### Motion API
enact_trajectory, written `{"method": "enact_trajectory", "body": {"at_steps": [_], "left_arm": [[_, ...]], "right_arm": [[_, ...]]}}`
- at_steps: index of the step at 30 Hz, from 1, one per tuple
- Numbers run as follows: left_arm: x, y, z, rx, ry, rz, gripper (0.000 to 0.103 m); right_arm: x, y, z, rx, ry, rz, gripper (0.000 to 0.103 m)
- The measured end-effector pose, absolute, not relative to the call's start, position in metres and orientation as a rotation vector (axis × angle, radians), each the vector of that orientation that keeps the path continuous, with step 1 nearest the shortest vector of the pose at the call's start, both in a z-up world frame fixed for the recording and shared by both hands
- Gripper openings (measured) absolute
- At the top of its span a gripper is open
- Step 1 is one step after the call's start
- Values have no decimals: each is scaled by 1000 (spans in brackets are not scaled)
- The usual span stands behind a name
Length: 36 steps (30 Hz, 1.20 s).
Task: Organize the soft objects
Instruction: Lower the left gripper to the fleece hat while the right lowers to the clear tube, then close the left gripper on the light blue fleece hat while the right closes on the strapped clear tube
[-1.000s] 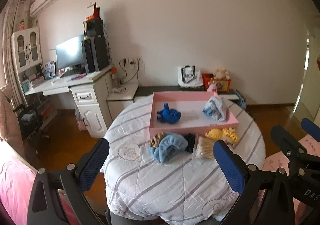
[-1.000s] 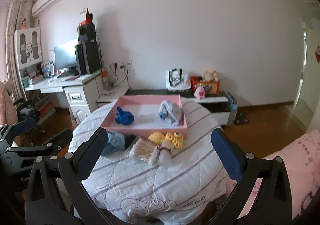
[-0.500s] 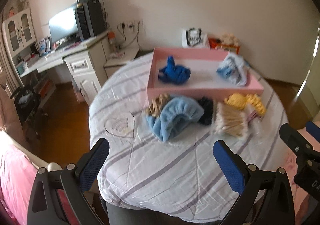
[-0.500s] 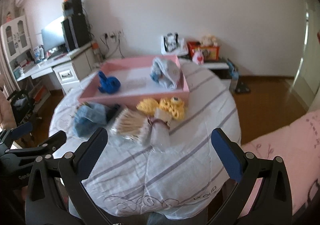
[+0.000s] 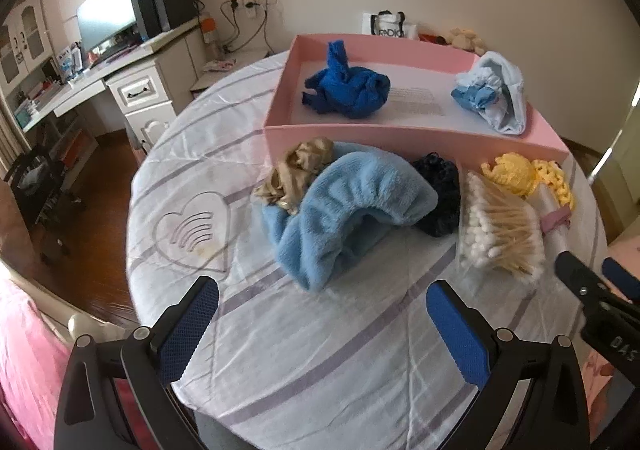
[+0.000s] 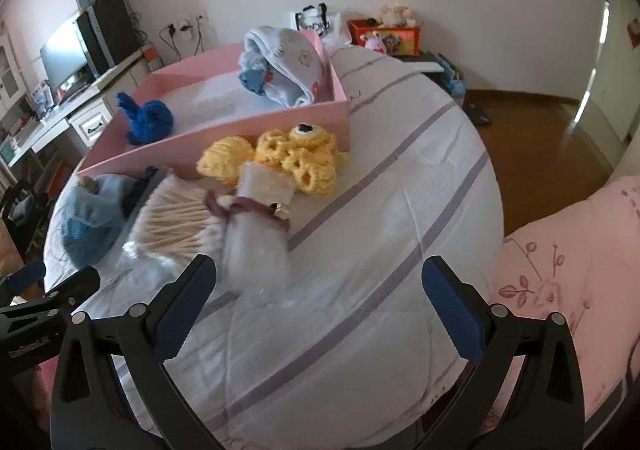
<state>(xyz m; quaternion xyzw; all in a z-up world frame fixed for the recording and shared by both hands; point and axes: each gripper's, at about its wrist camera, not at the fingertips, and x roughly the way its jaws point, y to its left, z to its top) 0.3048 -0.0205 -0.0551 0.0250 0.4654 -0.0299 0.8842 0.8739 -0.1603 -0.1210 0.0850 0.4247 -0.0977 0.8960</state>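
Setting: a round table (image 5: 320, 350) under a white cloth with grey stripes, in a room with a desk and monitor (image 5: 106, 15) against the far wall.
Left gripper (image 5: 322, 324): held low over the near edge of the table, jaws spread wide and empty, blue pads (image 5: 188, 324) facing a light blue fleece headband (image 5: 352, 205).
Right gripper (image 6: 320, 306): also poised over the near edge of the table, jaws wide apart with nothing between them; its tip shows at the right edge of the left wrist view.
Pink tray (image 5: 400, 133): a shallow box at the far side of the table, holding a royal-blue bundled cloth (image 5: 348, 85) on its left and a pale blue printed garment (image 5: 492, 93) on its right, well apart.
Loose items: in a row along the tray's near wall, all touching or overlapping, are a beige satin scrunchie (image 5: 296, 173), the fleece headband, a dark navy scrunchie (image 5: 438, 193), a clear bag of cotton swabs (image 6: 176, 217) and a yellow crocheted toy (image 6: 296, 155).
Swab bag: its neck is bound with a mauve hair tie (image 6: 248, 209) and its plastic tail points toward the right gripper, blurred in that view.
Beyond the table: a white tote bag (image 6: 316, 21) and a red box of plush toys (image 6: 386, 35) on a low shelf.
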Motion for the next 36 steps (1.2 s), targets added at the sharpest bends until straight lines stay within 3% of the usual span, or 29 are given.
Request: {"method": "enact_trajectory", "body": {"at_steps": [8, 13, 14, 15, 17, 21, 33, 36], "left_arm": [[333, -24, -68, 3, 993, -76, 103], [346, -28, -74, -9, 981, -74, 100], [348, -30, -76, -12, 979, -78, 94], [350, -31, -78, -13, 983, -79, 79], [352, -31, -80, -5, 995, -57, 61], [351, -26, -79, 2, 983, -28, 36], [336, -21, -66, -4, 969, -63, 16], [329, -20, -61, -5, 959, -69, 16]], "right_arm": [[898, -158, -134, 133, 908, -199, 87], [907, -154, -137, 74, 905, -191, 85], [907, -153, -137, 68, 903, -190, 85], [908, -153, -137, 64, 903, -188, 84], [907, -153, -137, 66, 902, -181, 84], [906, -154, -136, 68, 901, -177, 80], [899, -150, -127, 104, 910, -141, 32], [898, -149, -126, 105, 915, -141, 28]]}}
